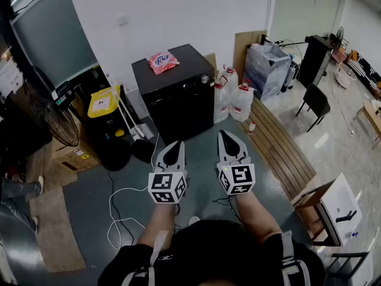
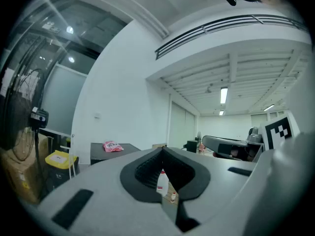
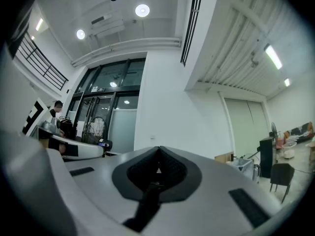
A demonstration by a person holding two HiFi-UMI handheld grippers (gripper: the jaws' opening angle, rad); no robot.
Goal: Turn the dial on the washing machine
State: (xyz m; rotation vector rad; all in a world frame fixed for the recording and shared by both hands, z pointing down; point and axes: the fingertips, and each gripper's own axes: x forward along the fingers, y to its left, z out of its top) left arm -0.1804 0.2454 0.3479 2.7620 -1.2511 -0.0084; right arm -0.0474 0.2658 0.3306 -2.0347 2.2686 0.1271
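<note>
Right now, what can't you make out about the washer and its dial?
- Head view: the dial is too small to read its setting or marks.
- Left gripper view: the washer front is hidden behind the left gripper. Only its top and the pink bag show.
- Right gripper view: the washer is out of frame entirely.
- Print on the pink bag: too small in both views that show it.

Bright, even overhead light; fisheye warp, black corners in both gripper views.

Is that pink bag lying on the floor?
No, the pink bag lies on top of the black machine by the wall.
</note>
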